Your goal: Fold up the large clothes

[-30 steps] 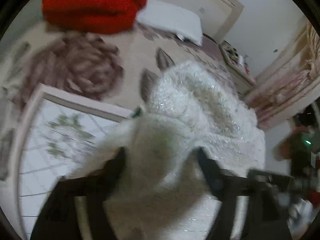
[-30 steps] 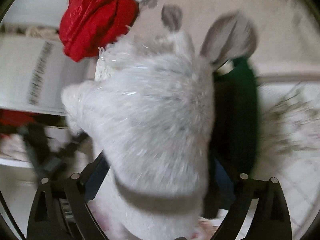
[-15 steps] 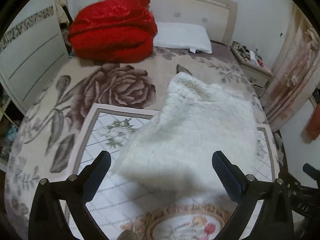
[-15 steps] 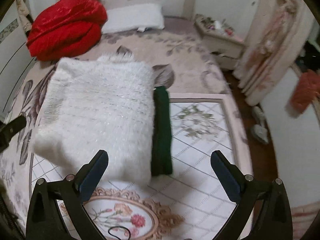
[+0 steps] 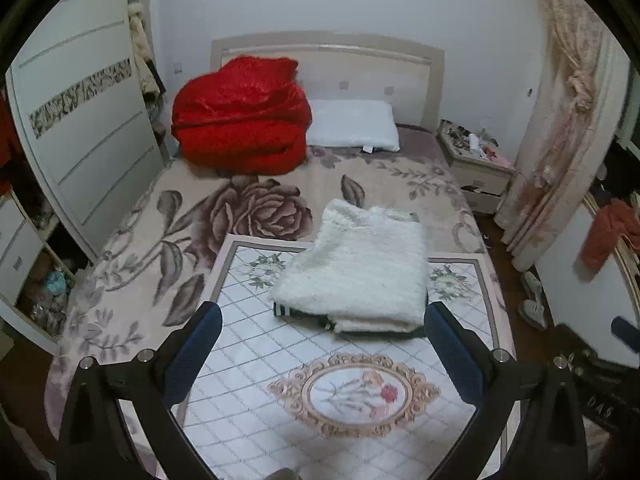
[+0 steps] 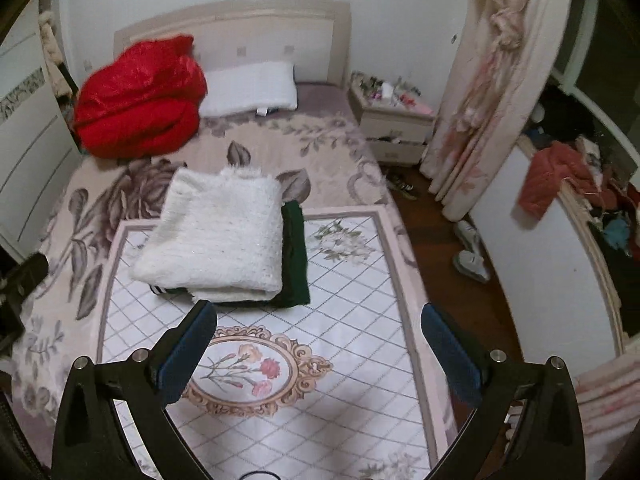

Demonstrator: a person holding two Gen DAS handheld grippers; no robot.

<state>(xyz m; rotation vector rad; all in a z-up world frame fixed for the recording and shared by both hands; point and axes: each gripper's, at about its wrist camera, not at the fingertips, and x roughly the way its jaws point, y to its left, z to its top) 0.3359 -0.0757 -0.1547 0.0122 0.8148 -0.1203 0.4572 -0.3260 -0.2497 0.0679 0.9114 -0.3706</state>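
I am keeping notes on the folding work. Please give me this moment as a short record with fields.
surface: bed with floral blanket
top garment: white fluffy sweater, folded
under it: dark green garment, folded, showing on the sweater's right side
left gripper: open, holds nothing
right gripper: open, holds nothing
at headboard: red quilt, white pillow

No legible text, label or brand appears anywhere in the bedroom; faint markings at lower right stay unreadable.
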